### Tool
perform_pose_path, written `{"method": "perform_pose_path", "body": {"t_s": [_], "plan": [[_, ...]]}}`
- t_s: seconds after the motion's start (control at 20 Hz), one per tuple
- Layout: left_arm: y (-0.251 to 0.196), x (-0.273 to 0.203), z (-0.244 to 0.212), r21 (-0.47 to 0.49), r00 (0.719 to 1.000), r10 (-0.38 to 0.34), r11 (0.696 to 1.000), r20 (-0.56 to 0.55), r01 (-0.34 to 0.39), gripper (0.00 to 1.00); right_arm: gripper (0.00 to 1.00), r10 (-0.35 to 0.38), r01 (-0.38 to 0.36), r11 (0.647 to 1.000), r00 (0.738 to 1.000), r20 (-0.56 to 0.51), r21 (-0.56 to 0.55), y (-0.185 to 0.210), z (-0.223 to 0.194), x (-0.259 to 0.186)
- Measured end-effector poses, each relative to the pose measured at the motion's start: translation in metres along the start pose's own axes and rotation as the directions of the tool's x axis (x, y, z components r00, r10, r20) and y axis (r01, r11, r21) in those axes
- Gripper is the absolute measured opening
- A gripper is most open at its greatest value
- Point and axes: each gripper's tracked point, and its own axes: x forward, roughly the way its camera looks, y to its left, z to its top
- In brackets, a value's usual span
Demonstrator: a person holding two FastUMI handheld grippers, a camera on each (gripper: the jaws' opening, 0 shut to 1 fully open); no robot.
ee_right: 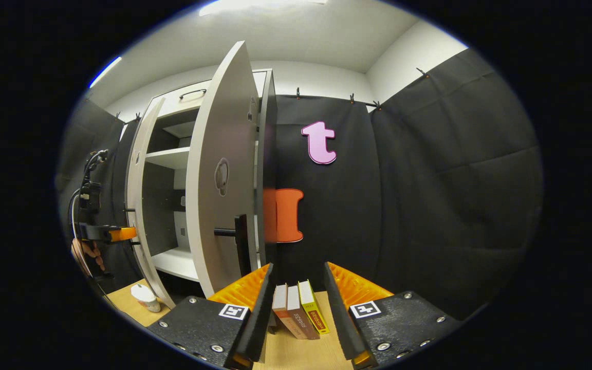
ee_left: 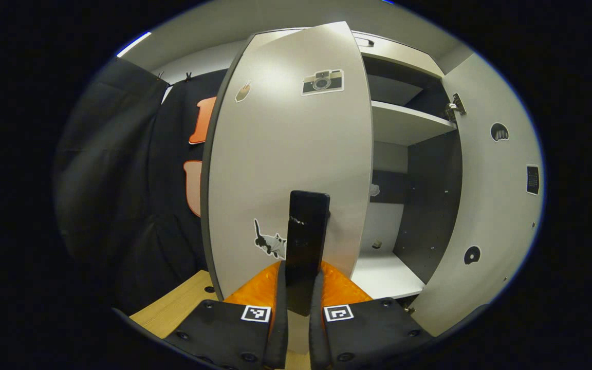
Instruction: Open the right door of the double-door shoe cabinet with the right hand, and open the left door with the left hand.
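In the left gripper view the cabinet's left door (ee_left: 285, 144), pale grey with stickers, stands partly swung out. Its black upright handle (ee_left: 307, 231) sits between my left gripper's (ee_left: 301, 277) fingers, which are shut on it. The right door (ee_left: 486, 195) hangs wide open at the right, baring white shelves (ee_left: 404, 123). In the right gripper view the right door (ee_right: 219, 205) shows edge-on with its black handle (ee_right: 242, 241) just left of my right gripper (ee_right: 298, 272). That gripper is open and holds nothing. The left gripper (ee_right: 116, 234) and a hand (ee_right: 88, 252) appear by the left door (ee_right: 139, 195).
Three books (ee_right: 298, 308) stand on the wooden table (ee_right: 296, 354) ahead of the right gripper. A white cup (ee_right: 145, 297) sits on the table near the cabinet's foot. Black cloth walls close in behind and to the right.
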Motion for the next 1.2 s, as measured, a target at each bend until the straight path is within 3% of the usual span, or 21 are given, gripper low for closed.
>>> {"method": "perform_pose_path", "body": {"t_s": [0.05, 0.45, 0.5, 0.55, 0.85, 0.9, 0.95, 1.1, 1.15, 1.2], "plan": [[0.002, -0.001, 0.0, -0.004, 1.0, 0.002, 1.0, 0.0, -0.002, 0.18, 0.58, 0.001, -0.001, 1.0, 1.0, 0.005, 0.002, -0.001, 0.002, 0.003], [0.017, -0.015, 0.0, -0.019, 1.0, 0.027, 0.999, -0.011, -0.028, 0.18, 0.58, -0.002, 0.002, 1.0, 0.999, 0.034, -0.005, -0.006, 0.005, 0.007], [0.02, -0.017, 0.0, -0.023, 0.999, 0.03, 0.999, -0.012, -0.03, 0.18, 0.63, -0.004, 0.005, 1.0, 0.999, 0.034, -0.006, -0.007, 0.005, 0.007], [0.024, -0.02, 0.002, -0.026, 0.999, 0.035, 0.999, -0.014, -0.035, 0.19, 0.58, -0.001, 0.002, 1.0, 0.999, 0.034, -0.006, -0.005, 0.005, 0.007], [0.057, -0.039, 0.005, -0.049, 0.996, 0.091, 0.995, -0.02, -0.092, 0.17, 0.58, -0.002, 0.003, 1.0, 1.0, 0.024, -0.021, 0.004, 0.003, 0.007], [0.062, -0.039, 0.008, -0.045, 0.995, 0.103, 0.994, -0.016, -0.103, 0.17, 0.53, 0.003, -0.003, 1.0, 1.0, 0.024, -0.02, 0.007, 0.004, 0.007], [0.07, -0.042, 0.007, -0.039, 0.993, 0.12, 0.992, -0.016, -0.121, 0.13, 0.58, 0.007, -0.006, 1.0, 1.0, 0.024, -0.017, 0.009, 0.004, 0.007], [0.082, -0.042, 0.009, -0.068, 0.99, 0.141, 0.988, -0.005, -0.141, 0.13, 0.58, 0.007, -0.007, 1.0, 1.0, 0.026, -0.013, 0.013, 0.004, 0.003], [0.085, -0.047, 0.008, -0.076, 0.989, 0.146, 0.986, -0.003, -0.146, 0.13, 0.53, 0.007, -0.007, 1.0, 1.0, 0.022, -0.015, 0.013, 0.003, 0.002], [0.089, -0.049, 0.009, -0.07, 0.987, 0.159, 0.985, 0.001, -0.159, 0.13, 0.57, 0.003, -0.002, 1.0, 1.0, 0.019, -0.02, 0.014, 0.003, 0.0]]}}
